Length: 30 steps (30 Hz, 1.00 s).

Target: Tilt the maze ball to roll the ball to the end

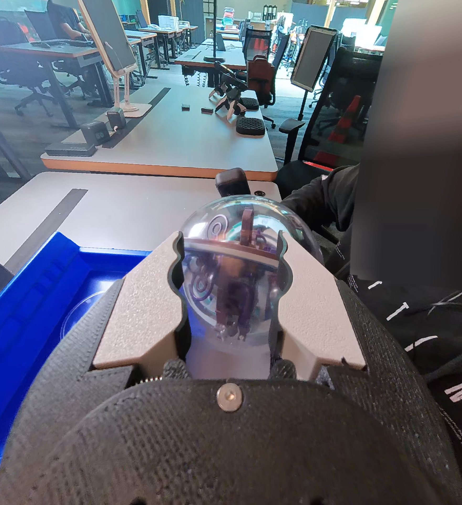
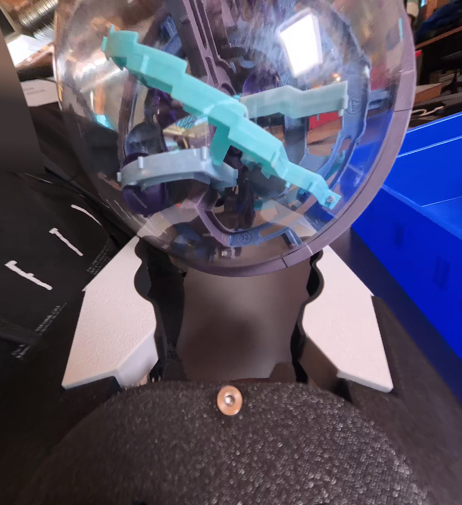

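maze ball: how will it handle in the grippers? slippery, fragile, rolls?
Probably slippery: the maze ball's shell is smooth, glossy clear plastic, and the left gripper holds it only at the curved sides. Likely light, being mostly hollow around thin tracks. It would roll if set down, being round.

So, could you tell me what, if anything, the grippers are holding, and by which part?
The left gripper clamps the clear plastic maze ball across its sides. The right gripper is open just under the ball's purple rim, gripping nothing.
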Available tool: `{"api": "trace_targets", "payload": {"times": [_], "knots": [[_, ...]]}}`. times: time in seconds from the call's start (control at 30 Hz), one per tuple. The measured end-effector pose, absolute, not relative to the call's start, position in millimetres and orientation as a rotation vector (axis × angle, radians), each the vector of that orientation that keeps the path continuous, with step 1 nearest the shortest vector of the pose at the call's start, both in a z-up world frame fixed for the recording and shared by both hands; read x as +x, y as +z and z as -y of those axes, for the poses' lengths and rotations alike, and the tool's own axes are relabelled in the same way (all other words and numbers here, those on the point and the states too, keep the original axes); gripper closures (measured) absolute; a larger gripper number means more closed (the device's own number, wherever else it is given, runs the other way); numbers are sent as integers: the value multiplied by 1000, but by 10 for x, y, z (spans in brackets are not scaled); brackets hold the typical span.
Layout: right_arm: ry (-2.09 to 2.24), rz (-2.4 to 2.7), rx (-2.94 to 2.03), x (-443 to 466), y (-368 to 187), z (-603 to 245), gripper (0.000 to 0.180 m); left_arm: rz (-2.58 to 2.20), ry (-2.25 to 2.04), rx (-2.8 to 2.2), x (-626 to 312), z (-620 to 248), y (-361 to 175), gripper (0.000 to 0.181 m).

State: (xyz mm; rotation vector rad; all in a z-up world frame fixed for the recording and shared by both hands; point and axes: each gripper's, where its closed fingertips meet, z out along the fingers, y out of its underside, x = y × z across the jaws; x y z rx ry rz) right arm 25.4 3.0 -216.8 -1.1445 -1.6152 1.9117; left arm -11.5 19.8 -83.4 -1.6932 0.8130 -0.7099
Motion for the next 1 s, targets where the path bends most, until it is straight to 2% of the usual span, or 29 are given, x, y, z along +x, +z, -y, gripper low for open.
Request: {"api": "trace_targets", "payload": {"times": [0.43, 0.67, 0.83, 1.0], "knots": [[1900, 1632, -1129, 360, -2184, -38, 61, -744, -818, -1661, -186, -40, -1047, 109], [1841, 1671, -1060, 307, -2257, 13, 61, -805, -734, -1635, -57, -17, -977, 110], [1906, 1634, -1050, 323, -2169, -46, 61, -811, -721, -1642, 1, -98, -872, 117], [1976, 1601, -1041, 371, -2031, -136, 61, -802, -709, -1633, 2, -183, -772, 116]]}}
